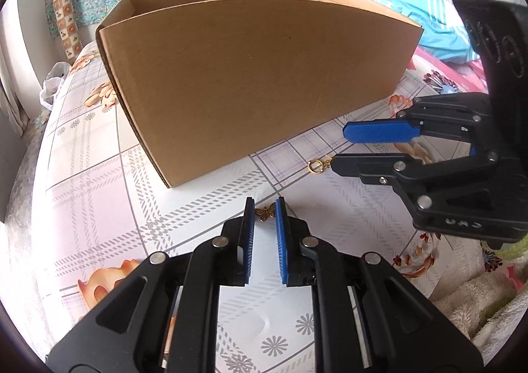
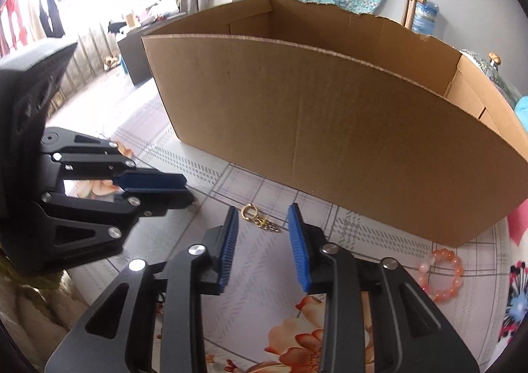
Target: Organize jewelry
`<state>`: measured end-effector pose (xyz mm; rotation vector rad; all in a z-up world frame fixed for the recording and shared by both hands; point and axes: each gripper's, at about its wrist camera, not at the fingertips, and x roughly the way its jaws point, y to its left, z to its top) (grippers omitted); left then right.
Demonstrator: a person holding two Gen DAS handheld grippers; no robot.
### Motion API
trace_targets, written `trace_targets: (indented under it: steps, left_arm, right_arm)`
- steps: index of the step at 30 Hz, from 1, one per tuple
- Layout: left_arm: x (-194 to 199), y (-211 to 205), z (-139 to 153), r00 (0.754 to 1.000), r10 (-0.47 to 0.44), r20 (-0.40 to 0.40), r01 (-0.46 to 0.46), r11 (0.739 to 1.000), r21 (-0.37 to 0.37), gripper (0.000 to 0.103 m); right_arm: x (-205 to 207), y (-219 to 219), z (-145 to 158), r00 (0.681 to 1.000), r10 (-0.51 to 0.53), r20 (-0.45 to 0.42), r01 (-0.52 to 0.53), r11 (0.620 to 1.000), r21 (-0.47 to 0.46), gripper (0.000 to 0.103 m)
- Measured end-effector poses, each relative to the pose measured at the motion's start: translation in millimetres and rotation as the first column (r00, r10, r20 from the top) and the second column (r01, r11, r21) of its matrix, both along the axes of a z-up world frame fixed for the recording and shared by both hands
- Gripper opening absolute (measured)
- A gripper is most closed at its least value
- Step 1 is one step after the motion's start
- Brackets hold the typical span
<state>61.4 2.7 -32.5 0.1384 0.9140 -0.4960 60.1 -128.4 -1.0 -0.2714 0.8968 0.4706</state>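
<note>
A small bronze butterfly charm [image 1: 266, 212] is seen pinched between the blue pads of the left gripper [image 1: 265, 208], whose jaws stand nearly closed, with only the charm's width left between them. The right gripper [image 2: 262, 218] is held with its jaws partly apart around a gold chain with a ring clasp [image 2: 260, 220], which lies on the flower-printed tablecloth [image 2: 264, 274]; the pads are not seen to press on it, so nothing is judged to be held there yet. The chain's long axis is laid roughly across the gap, from the ring near the left-hand pad toward the right-hand pad, and slightly beyond the fingertips, so a small advance forward and down would be called for before closing. The right gripper is clearly the nearer one to the chain; from the left wrist view the ring [image 1: 315, 164] is seen just beside its lower fingertip. The open cardboard box [image 2: 330, 129] stands just behind the chain. An orange bead bracelet [image 2: 440, 274] is left on the cloth, off to the right, near the box's corner.
</note>
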Motion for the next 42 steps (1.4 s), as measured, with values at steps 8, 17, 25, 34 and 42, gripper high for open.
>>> trace_targets:
  steps: [8, 17, 25, 34, 42]
  left_arm:
    - [-0.2, 4.4, 0.9, 1.0, -0.007, 0.0, 0.007, 1.0, -0.016, 0.012]
    - [1.1, 6.7, 1.4, 1.0, 0.01, -0.009, -0.01, 0.999, -0.03, 0.012]
    - [1.7, 6.9, 1.4, 1.0, 0.012, -0.013, -0.013, 0.999, -0.031, 0.011]
    - [2.1, 8.6, 1.1, 1.0, 0.016, -0.018, -0.017, 0.999, -0.044, 0.012]
    - [2.9, 10.1, 1.5, 1.0, 0.015, -0.018, -0.016, 0.998, -0.055, 0.012]
  right_arm:
    - [1.4, 9.4, -7.0, 0.997, 0.071, -0.015, -0.072, 0.996, -0.062, 0.01]
    - [1.7, -6.8, -0.5, 0.999, 0.011, -0.053, -0.01, 1.0, 0.028, 0.003]
    - [-8.6, -15.1, 7.7, 0.999, -0.003, -0.049, 0.006, 0.998, 0.069, 0.007]
    - [4.5, -1.2, -2.4, 0.998, 0.04, -0.04, -0.039, 0.999, 0.022, 0.017]
    - [9.5, -2.8, -6.7, 0.996, 0.058, -0.063, -0.053, 0.996, 0.069, 0.004]
